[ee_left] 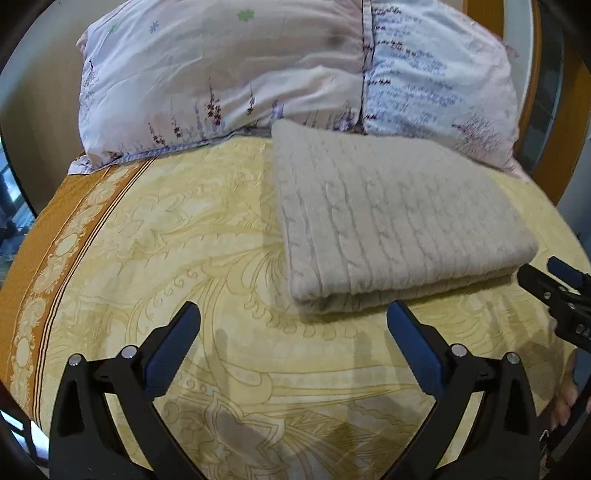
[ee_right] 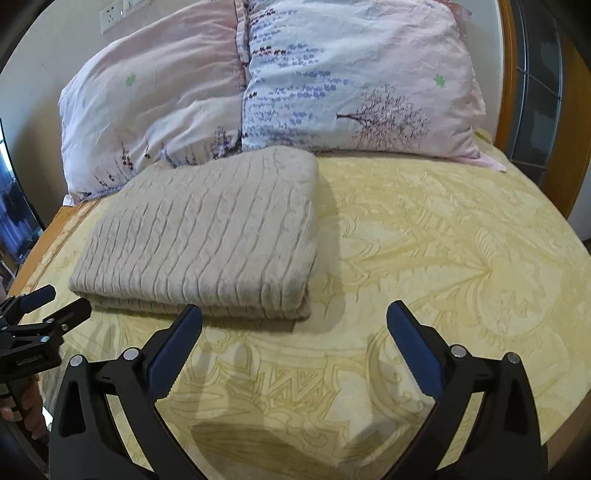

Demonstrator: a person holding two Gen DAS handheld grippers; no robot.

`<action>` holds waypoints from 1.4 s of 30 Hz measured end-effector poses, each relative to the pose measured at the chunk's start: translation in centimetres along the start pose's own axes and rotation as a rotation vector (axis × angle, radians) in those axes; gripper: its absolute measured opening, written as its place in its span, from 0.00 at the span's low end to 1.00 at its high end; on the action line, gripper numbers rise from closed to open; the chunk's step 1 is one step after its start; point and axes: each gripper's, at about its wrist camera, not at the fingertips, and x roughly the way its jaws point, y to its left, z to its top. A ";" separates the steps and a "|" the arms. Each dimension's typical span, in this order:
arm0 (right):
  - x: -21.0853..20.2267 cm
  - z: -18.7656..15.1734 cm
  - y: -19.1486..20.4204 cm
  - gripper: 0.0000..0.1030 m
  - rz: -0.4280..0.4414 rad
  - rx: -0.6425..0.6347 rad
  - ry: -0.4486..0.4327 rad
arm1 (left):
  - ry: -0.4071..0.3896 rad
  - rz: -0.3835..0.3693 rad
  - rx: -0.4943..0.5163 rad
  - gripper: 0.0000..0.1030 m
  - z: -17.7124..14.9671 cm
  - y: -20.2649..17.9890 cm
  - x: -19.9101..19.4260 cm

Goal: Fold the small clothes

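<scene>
A: Beige knit garment (ee_left: pixel 388 218), folded into a neat stack on the yellow bedspread (ee_left: pixel 184 240), just before the pillows (ee_left: pixel 258 74).

B: Left gripper (ee_left: pixel 293 314) and right gripper (ee_right: pixel 294 314) spread wide, empty, near its front edge.

A: Risky: snagging one layer, dragging the stack undone.

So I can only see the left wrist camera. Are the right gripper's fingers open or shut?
Observer: Open wide. The right gripper has nothing between its fingers and points at the yellow bedspread, by the folded beige sweater's near corner.
Operator: Is anything on the wall?
Observer: Yes, a white wall socket above the pink pillow.
</scene>
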 end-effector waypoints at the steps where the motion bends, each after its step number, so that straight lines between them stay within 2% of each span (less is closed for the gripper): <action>1: 0.2 -0.2 0.1 0.99 -0.011 0.002 0.016 | 0.005 0.005 0.000 0.98 -0.1 -0.1 0.1; 11: 1.4 -1.2 1.1 0.99 -0.030 -0.013 0.070 | 0.083 -0.015 -0.030 0.98 -0.9 0.0 1.7; 16: 1.6 -1.3 1.6 0.99 -0.044 -0.033 0.081 | 0.085 0.013 -0.008 0.98 -1.0 -0.4 1.8; 23: 2.0 -1.2 1.8 0.99 -0.043 -0.034 0.109 | 0.087 0.012 -0.008 0.98 -1.0 -0.5 1.9; 26: 2.2 -1.4 2.3 0.99 -0.071 -0.062 0.121 | 0.080 0.007 -0.008 0.98 -1.1 -0.3 2.0; 42: 2.2 -1.6 2.3 0.99 -0.077 -0.060 0.101 | 0.063 0.009 -0.007 0.98 -1.2 -0.3 2.0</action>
